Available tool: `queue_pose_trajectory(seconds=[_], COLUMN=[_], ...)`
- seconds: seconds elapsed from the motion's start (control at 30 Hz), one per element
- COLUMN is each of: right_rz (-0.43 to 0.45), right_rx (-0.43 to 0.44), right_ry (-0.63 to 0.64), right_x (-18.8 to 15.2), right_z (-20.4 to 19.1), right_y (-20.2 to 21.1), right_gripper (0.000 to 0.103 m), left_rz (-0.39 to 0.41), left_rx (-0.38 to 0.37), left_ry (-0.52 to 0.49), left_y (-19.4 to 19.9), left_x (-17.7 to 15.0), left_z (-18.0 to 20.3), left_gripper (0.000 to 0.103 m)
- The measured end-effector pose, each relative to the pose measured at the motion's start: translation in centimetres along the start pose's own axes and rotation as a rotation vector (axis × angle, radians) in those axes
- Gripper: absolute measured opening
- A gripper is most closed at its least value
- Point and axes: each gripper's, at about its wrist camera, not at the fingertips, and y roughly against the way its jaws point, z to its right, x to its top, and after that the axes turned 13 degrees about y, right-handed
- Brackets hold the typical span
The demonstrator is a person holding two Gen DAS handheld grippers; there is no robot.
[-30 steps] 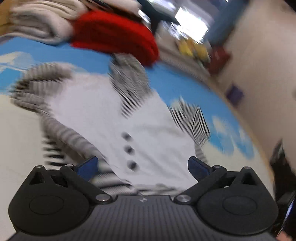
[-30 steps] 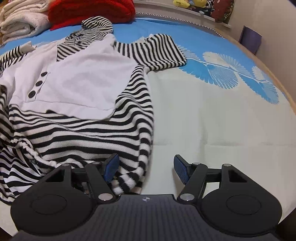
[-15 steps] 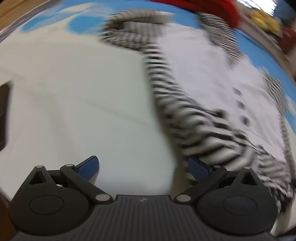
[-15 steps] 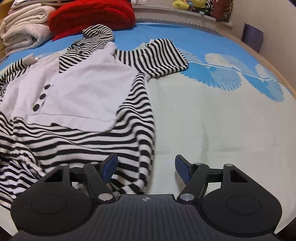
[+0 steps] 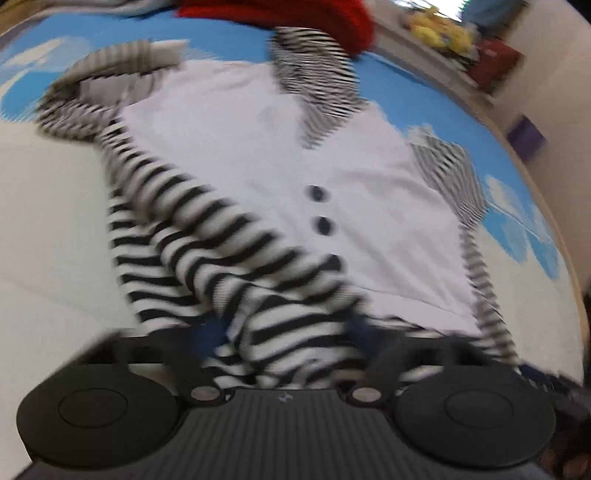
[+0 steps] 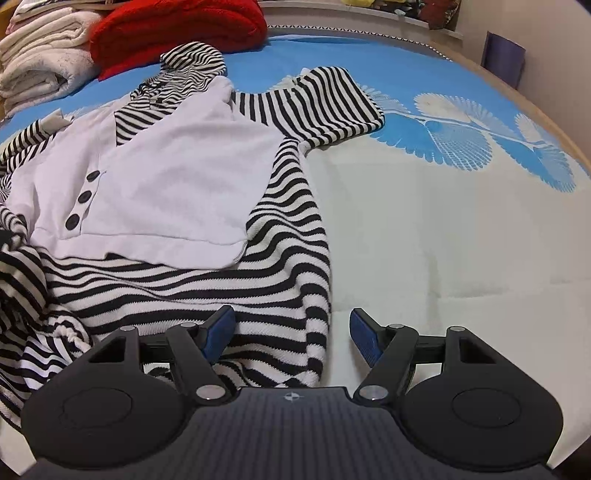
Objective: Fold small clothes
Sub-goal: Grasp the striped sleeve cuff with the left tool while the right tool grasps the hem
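Note:
A small black-and-white striped garment (image 5: 229, 266) with a white front panel and three dark buttons lies spread on the bed. In the blurred left wrist view my left gripper (image 5: 284, 336) is at its near hem. The jaws are closing and a bunch of striped fabric stands between the blue pads, which are still wide apart. In the right wrist view the same garment (image 6: 166, 177) fills the left half. My right gripper (image 6: 291, 336) is open low over its near right corner, and the striped edge lies between the fingers, untouched by the pads.
The bed cover (image 6: 443, 221) is cream with blue fan prints. A red knit (image 6: 177, 33) and folded white towels (image 6: 40, 62) are stacked at the far left. A purple box (image 6: 504, 55) stands by the wall, and yellow toys (image 5: 439, 27) sit on the far ledge.
My left gripper swung out over bare cover, then came back down onto the garment's near hem, its jaws narrowing around striped fabric. The right gripper edged slightly closer to the near corner.

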Motion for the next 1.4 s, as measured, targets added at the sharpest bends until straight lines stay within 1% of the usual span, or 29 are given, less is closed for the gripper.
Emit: queue_pose_trajectory(seconds=[0.03, 0.07, 0.17, 0.23, 0.27, 0.33, 0.4, 0.43, 0.47, 0.5, 0.53, 0.6, 0.63, 0.67, 0.7, 0.73, 0.77, 0.8, 0.87, 0.93, 1.0, 1.07, 1.1, 1.13, 1.17, 1.2, 1.23, 1.33, 1.4], right_rz=[0.005, 0.007, 0.009, 0.018, 0.026, 0.042, 0.046, 0.043, 0.038, 0.033, 0.028, 0.021, 0.021, 0.026, 0.032, 0.039, 0.042, 0.038, 0.026, 0.006, -0.039, -0.099, -0.129, -0.152, -0.152, -0.157, -0.148, -0.058, -0.005], right_rx=[0.004, 0.005, 0.002, 0.002, 0.001, 0.006, 0.002, -0.004, -0.010, -0.017, -0.018, -0.009, 0.006, 0.037, 0.073, 0.113, 0.158, 0.207, 0.303, 0.384, 0.437, 0.425, 0.409, 0.393, 0.370, 0.334, 0.305, 0.278, 0.260], right_ry=[-0.001, -0.001, -0.005, -0.015, -0.023, -0.039, -0.042, -0.040, -0.038, -0.037, -0.038, -0.042, -0.049, -0.061, -0.073, -0.087, -0.103, -0.117, -0.156, -0.197, -0.226, -0.247, -0.259, -0.261, -0.230, -0.172, -0.128, -0.088, -0.050], right_x=[0.0, 0.0, 0.0, -0.1, -0.2, -0.5, -0.9, -1.1, -1.2, -1.4, -1.4, -1.5, -1.5, -1.4, -1.4, -1.2, -1.1, -0.9, -0.5, 0.1, 0.9, 1.4, 1.5, 1.5, 1.7, 2.0, 2.1, 1.3, -0.4], right_z=[0.2, 0.4, 0.9, 1.5, 1.9, 2.7, 3.5, 3.7, 3.9, 4.1, 4.2, 4.1, 4.0, 3.9, 3.7, 3.5, 3.2, 2.9, 2.3, 1.5, 0.5, -0.5, -0.9, -1.4, -1.9, -2.5, -2.6, -0.6, 1.6], right_y=[0.1, 0.1, 0.2, 0.5, 0.8, 1.4, 1.7, 1.8, 1.8, 1.8, 1.8, 1.7, 1.7, 1.8, 1.9, 1.9, 1.9, 1.8, 1.4, 0.9, 0.0, -1.3, -1.9, -2.4, -2.5, -2.2, -1.5, 2.8, 5.7], right_gripper=[0.070, 0.070, 0.070, 0.070, 0.070, 0.070, 0.070, 0.070, 0.070, 0.070, 0.070, 0.070, 0.070, 0.070, 0.070, 0.070, 0.070, 0.070, 0.070, 0.071, 0.072, 0.075, 0.074, 0.056, 0.008, 0.006, 0.006, 0.005, 0.005], left_rz=[0.010, 0.016, 0.034, 0.099, 0.123, 0.179, 0.205, 0.204, 0.186, 0.142, 0.095, 0.091, 0.113, 0.135, 0.159, 0.191, 0.212, 0.219, 0.191, 0.112, 0.022, -0.066, -0.085, -0.069, -0.043, -0.023, -0.017, 0.008, 0.000], left_rx=[0.016, 0.037, 0.050, 0.084, 0.120, 0.251, 0.433, 0.483, 0.490, 0.461, 0.404, 0.298, 0.237, 0.194, 0.157, 0.119, 0.102, 0.099, 0.128, 0.156, 0.152, 0.116, 0.107, 0.131, 0.164, 0.193, 0.195, 0.167, 0.157], left_ry=[-0.028, -0.048, -0.016, -0.042, -0.062, -0.101, -0.088, -0.085, -0.083, -0.087, -0.085, -0.067, -0.043, -0.005, 0.042, 0.114, 0.173, 0.234, 0.321, 0.384, 0.391, 0.339, 0.297, 0.219, 0.143, 0.076, 0.047, 0.005, -0.020], left_y=[0.1, 0.3, 2.6, 6.2, 7.6, 9.5, 9.8, 9.8, 9.7, 9.4, 9.2, 9.7, 10.3, 10.9, 11.5, 12.0, 12.2, 12.1, 10.9, 8.7, 6.5, 4.5, 3.8, 3.6, 3.7, 4.1, 4.8, 7.8, 8.5], left_x=[-0.4, -0.7, -1.0, -1.9, -2.4, -3.9, -5.1, -5.3, -5.4, -5.6, -5.8, -5.8, -5.5, -5.2, -4.8, -4.3, -3.8, -3.3, -2.4, -1.6, -1.5, -2.2, -2.3, -2.8, -3.0, -3.4, -4.0, -6.2, -7.7], left_z=[0.3, 0.4, -0.7, -2.0, -2.5, -4.3, -7.1, -8.0, -8.9, -9.4, -9.8, -9.9, -9.9, -10.1, -10.5, -11.2, -11.7, -12.4, -13.4, -14.2, -13.9, -12.4, -11.4, -9.8, -8.5, -7.4, -6.8, -6.8, -7.0], left_gripper=[0.023, 0.008, 0.005, 0.005, 0.005, 0.005, 0.004, 0.004, 0.004, 0.004, 0.005, 0.010, 0.019, 0.039, 0.053, 0.075, 0.082, 0.082, 0.082, 0.082, 0.082, 0.084, 0.084, 0.080, 0.045, 0.022, 0.014, 0.013, 0.013])
